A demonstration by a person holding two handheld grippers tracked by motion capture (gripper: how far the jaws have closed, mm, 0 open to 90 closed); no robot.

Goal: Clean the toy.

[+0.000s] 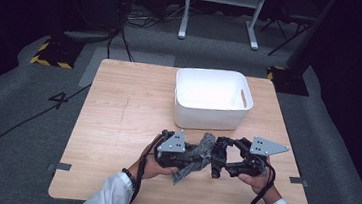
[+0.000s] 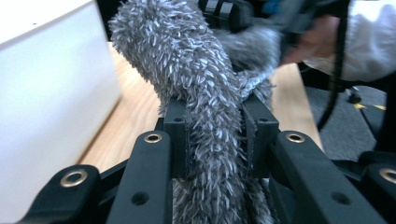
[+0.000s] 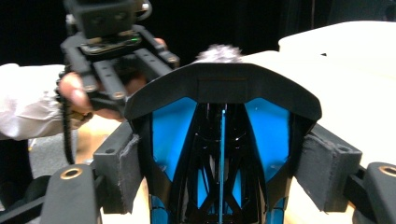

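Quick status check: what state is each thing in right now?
Left gripper: shut on the fuzzy grey cover, lifted off the table.
Right gripper: shut on the black and blue duster frame.
White bin: upright, open, looks empty.
Wooden table: bears the bin.

Both forearms enter from the near table edge in white sleeves, hands level and close together. The left gripper [image 1: 184,152] points toward the right one; in the left gripper view its jaws press from both sides on a grey fluffy cloth [image 2: 205,93]. The right gripper [image 1: 223,159] points back toward the left; in the right gripper view its padded jaws clamp a black and blue tool [image 3: 222,140]. A dark band sits on the left wrist.
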